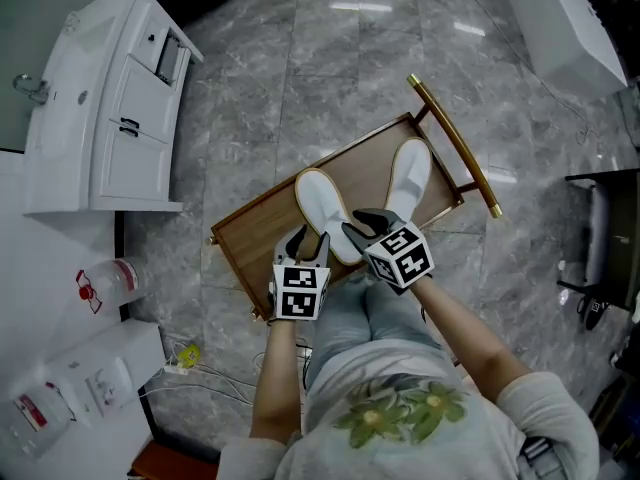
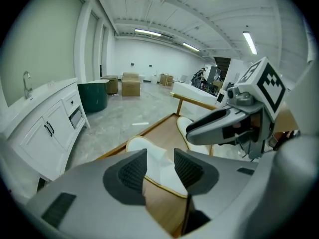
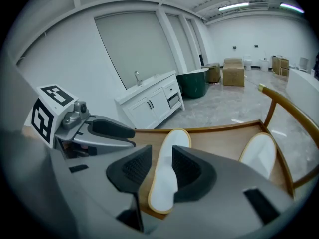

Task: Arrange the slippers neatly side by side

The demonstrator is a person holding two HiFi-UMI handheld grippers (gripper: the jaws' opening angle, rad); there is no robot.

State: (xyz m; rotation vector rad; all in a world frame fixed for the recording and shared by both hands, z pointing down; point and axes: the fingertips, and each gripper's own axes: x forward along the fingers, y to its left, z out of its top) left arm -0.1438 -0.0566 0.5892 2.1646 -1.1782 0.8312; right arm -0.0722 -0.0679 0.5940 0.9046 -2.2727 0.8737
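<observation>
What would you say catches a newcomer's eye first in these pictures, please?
The left slipper and right slipper, both white, lie splayed in a V on a wooden tray on the grey marble floor. Over the tray's near edge hang the left gripper and right gripper, jaws apart and holding nothing.

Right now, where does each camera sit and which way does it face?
Head view: on the head, facing steeply down at the wooden tray; forearms, left tool, right tool show.
Left gripper view: on the left tool, looking along its open jaws at the left slipper; right tool shows.
Right gripper view: on the right tool, along its open jaws at that slipper; left tool shows.
Shared: all see the left slipper; both gripper views see the sink cabinet.
</observation>
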